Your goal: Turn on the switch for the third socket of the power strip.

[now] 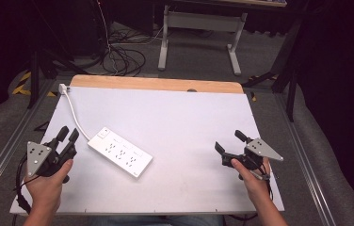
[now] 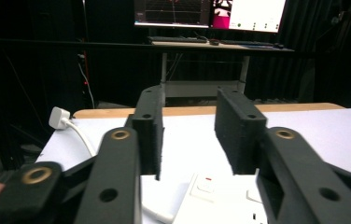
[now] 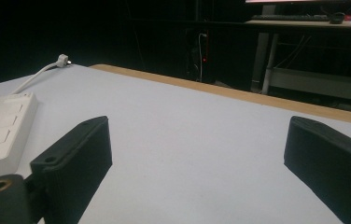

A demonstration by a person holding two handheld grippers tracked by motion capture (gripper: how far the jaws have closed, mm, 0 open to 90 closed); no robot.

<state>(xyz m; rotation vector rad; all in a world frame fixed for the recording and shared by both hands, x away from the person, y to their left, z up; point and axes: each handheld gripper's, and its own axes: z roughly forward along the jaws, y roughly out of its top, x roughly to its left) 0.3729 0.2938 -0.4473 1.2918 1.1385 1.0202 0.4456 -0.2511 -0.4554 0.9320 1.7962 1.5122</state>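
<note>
Your left hand-held gripper [image 1: 69,134] sits at about 8 o'clock on the white-topped counter [image 1: 189,122], jaws pointing toward 1 o'clock. In the left gripper view its two black jaws stand partly apart with nothing between them, pressing on nothing.

The long white plastic power strip [image 1: 120,151] lies flat on the counter just beside that hand-held gripper, toward 3 o'clock from it, apart from the jaws. It runs on a slant from 10 o'clock to 4 o'clock. Its switch end is the end nearer your left hand, and in the left gripper view that end [image 2: 211,196] shows just below and beyond the jaw tips. The strip's white cord [image 1: 74,113] runs from the switch end toward 11 o'clock and ends in a white plug [image 1: 63,88] at the counter's far left corner, beside the bare wooden strip [image 1: 156,84] along the far edge.

Your right hand-held gripper [image 1: 230,143] rests at about 4 o'clock, well apart from the power strip, its jaws spread wide and holding nothing.
</note>
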